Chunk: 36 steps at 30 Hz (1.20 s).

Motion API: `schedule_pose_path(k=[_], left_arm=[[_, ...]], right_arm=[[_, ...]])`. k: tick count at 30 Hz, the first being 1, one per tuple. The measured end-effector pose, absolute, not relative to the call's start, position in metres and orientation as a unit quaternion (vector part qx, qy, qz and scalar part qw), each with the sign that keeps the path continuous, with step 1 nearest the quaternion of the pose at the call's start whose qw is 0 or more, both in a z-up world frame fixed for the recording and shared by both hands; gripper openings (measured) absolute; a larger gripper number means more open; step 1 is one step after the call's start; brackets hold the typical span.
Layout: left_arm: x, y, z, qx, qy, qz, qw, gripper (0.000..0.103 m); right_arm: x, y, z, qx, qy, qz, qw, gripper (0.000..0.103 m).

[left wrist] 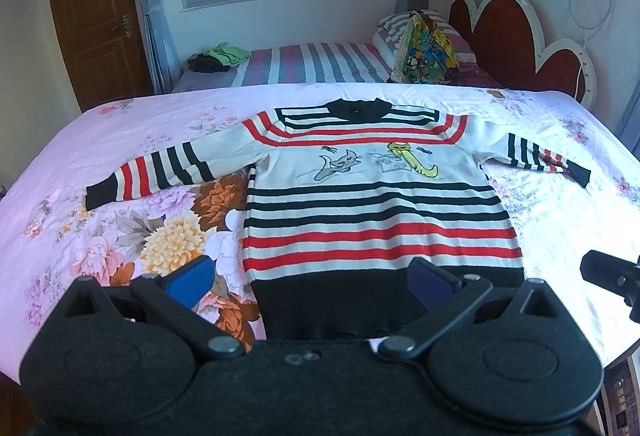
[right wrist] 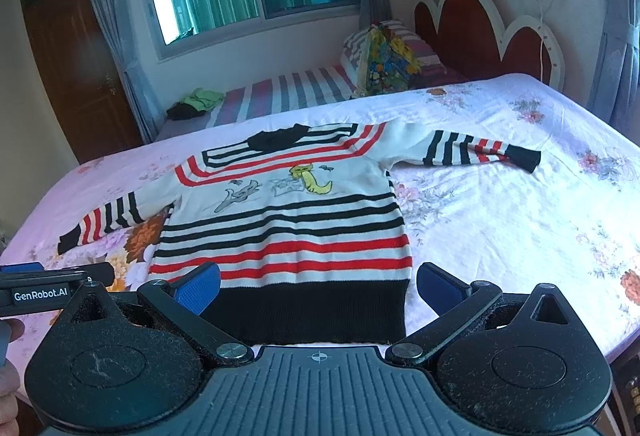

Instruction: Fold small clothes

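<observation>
A small striped sweater (left wrist: 372, 204) (right wrist: 296, 212), white with black and red bands, two cat pictures and a black hem, lies flat on the bed with both sleeves spread out. Its collar points away from me. My left gripper (left wrist: 312, 282) hovers open just above the black hem, blue pads wide apart, nothing between them. My right gripper (right wrist: 318, 286) is also open over the hem's right part, holding nothing. The left gripper's body (right wrist: 52, 286) shows at the left edge of the right wrist view, and the right gripper's tip (left wrist: 612, 276) at the right edge of the left wrist view.
The bed wears a pink floral sheet (left wrist: 132, 220) (right wrist: 520, 204). Behind it lies a striped mattress (left wrist: 312, 62) with folded green and dark clothes (left wrist: 218, 58), a colourful bag (left wrist: 426, 54) and a pillow. A red scalloped headboard (left wrist: 516, 36) stands at the right, a wooden door (left wrist: 96, 20) at the left.
</observation>
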State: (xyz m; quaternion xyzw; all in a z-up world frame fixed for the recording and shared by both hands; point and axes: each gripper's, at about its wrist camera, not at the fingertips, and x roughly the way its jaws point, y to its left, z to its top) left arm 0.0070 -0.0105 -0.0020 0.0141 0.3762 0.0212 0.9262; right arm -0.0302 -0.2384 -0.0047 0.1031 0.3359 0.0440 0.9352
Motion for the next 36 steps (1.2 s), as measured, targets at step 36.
schedule_pose_path(k=[36], left_arm=[[0.195,-0.001,-0.068,-0.029,0.420,0.083,0.903,0.102]], right_arm=[[0.159,-0.351,-0.072,0.132,0.349,-0.029,0.927,0.103]])
